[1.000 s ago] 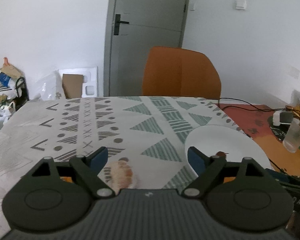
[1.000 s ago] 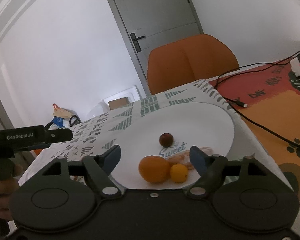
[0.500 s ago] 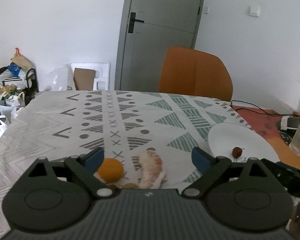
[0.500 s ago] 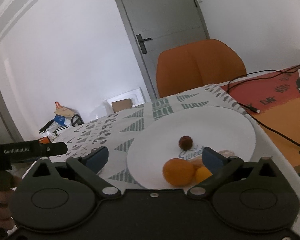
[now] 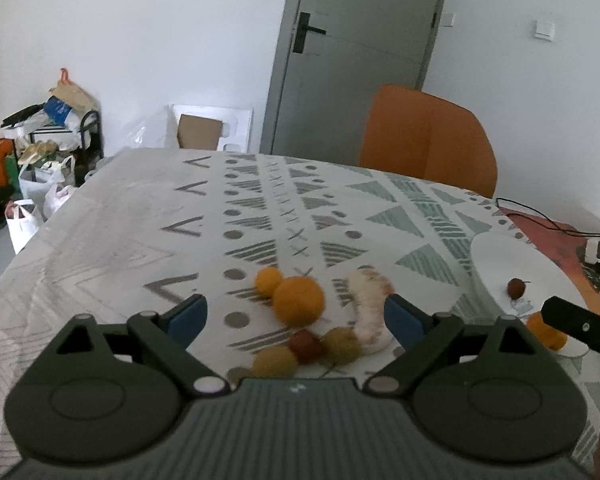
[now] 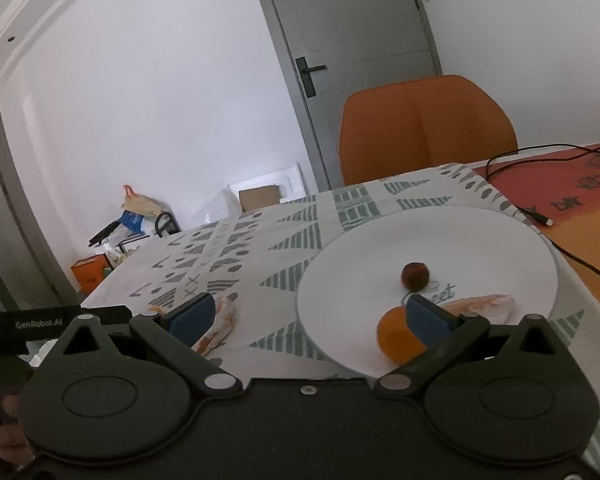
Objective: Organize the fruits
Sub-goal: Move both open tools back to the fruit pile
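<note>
My left gripper [image 5: 294,316] is open just above a cluster of fruit on the patterned tablecloth [image 5: 140,220]. The cluster holds a big orange [image 5: 299,301], a small orange [image 5: 269,281], a pale peeled piece [image 5: 370,312], a red fruit [image 5: 305,345] and two yellowish fruits [image 5: 342,344]. My right gripper [image 6: 308,318] is open and empty at the near left rim of the white plate [image 6: 460,240]. On that plate lie a dark red fruit [image 6: 415,275], an orange [image 6: 396,338] partly behind my right finger, and a peeled piece [image 6: 480,305].
An orange chair [image 5: 428,140] stands at the table's far side before a grey door [image 5: 352,52]. A black cable [image 6: 580,256] crosses the orange mat [image 6: 588,216] right of the plate. Bags and a rack [image 5: 48,140] sit on the floor at left.
The left view has swung left and dipped, bringing the fruit cluster between its fingers. Both grippers' jaws have spread wider. The right gripper has shifted left, so the plate sits further right.
</note>
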